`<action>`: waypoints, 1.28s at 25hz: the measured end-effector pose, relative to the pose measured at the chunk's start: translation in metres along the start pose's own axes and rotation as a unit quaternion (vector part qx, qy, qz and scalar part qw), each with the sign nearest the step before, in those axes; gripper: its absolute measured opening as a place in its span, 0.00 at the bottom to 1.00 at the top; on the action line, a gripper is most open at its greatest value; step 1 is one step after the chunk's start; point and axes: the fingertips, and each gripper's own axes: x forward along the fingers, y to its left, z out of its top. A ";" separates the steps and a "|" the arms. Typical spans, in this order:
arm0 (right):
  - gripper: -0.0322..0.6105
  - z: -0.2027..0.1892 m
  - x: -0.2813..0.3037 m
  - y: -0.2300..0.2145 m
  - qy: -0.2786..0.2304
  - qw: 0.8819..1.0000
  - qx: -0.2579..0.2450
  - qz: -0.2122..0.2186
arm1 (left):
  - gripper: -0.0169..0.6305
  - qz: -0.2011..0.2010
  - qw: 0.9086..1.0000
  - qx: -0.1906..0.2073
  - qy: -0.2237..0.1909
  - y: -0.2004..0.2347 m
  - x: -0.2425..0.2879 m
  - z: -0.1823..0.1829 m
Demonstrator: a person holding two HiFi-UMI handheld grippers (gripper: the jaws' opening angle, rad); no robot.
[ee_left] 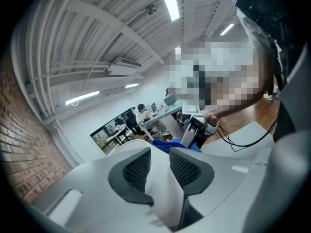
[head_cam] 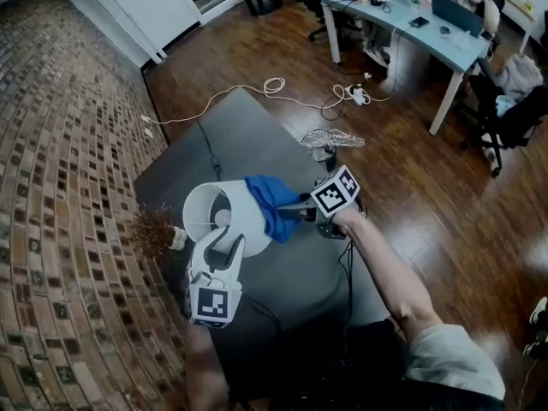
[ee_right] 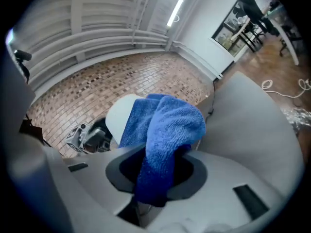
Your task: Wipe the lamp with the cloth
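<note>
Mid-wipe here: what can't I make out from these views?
1. Lamp base: head view, hidden below its own shade.
2. Shade surface under the cloth: head and right gripper views, the cloth covers it.
3. Silvery object beyond the lamp: head view, too small to identify.

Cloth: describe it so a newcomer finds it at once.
On the dark table stands a white lamp. The cloth lies against it, pinched in the right gripper. It is the only blue thing there.
</note>
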 end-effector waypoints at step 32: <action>0.20 0.027 -0.076 0.061 0.013 0.989 -0.140 -0.038 | 0.16 -0.123 0.977 0.168 -0.034 -0.113 -0.047 0.008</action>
